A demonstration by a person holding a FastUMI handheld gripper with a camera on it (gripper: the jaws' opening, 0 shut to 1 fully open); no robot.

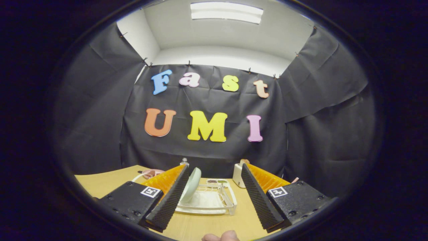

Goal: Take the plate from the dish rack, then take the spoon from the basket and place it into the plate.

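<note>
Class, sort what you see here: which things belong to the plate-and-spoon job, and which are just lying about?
Belong to the job:
plate, standing on edge in the dish rack
gripper, open, with the rack between its fingers

Lying about:
bottle behind the plate
white container beyond the rack
wooden table

The gripper (212, 197) hung with its fingers wide apart; bare table (207, 227) lay between them. Ahead stood the rack (214, 201), its plate (191, 189) upright beside the left finger; a white container (238, 175) flanked the right finger.
</note>
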